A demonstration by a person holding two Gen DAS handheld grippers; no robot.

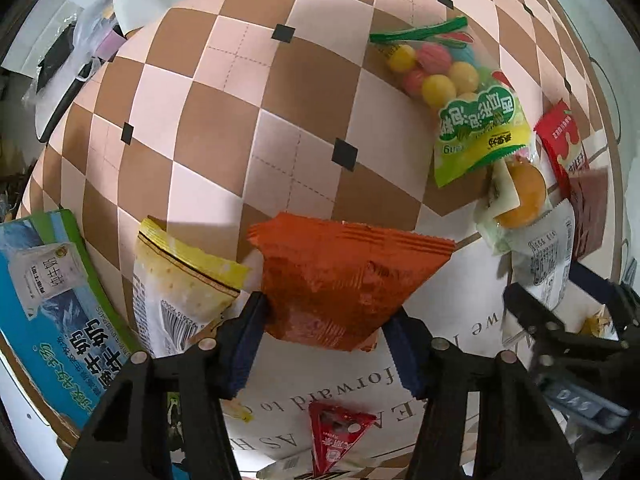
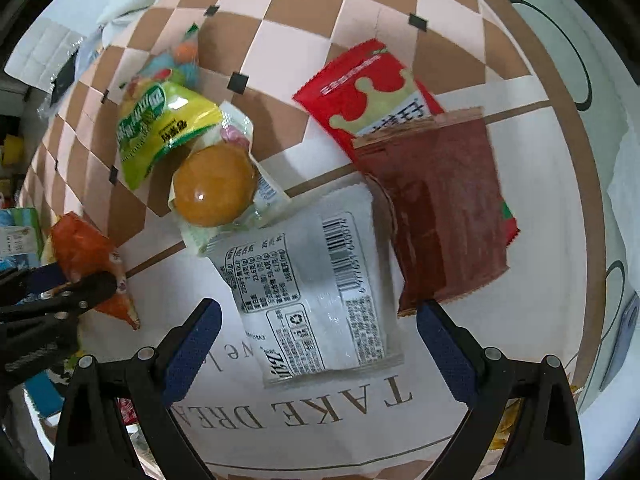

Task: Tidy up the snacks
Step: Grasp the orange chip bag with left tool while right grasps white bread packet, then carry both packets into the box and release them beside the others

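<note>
Left tool [image 1: 324, 320] clamps the orange packet [image 1: 340, 276], right tool [image 2: 320, 344] spread wide over the white packet [image 2: 316, 292], holding nothing.

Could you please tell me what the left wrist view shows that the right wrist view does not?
Only the left wrist view shows the yellow cracker packet beside the left tool and the red triangular packet below it.

Only the right wrist view shows the open right tool over the white packet, with its full barcode side.

Both show the orange packet shut in the left tool, the candy bag, the bun, the red packet and the brown packet.
</note>
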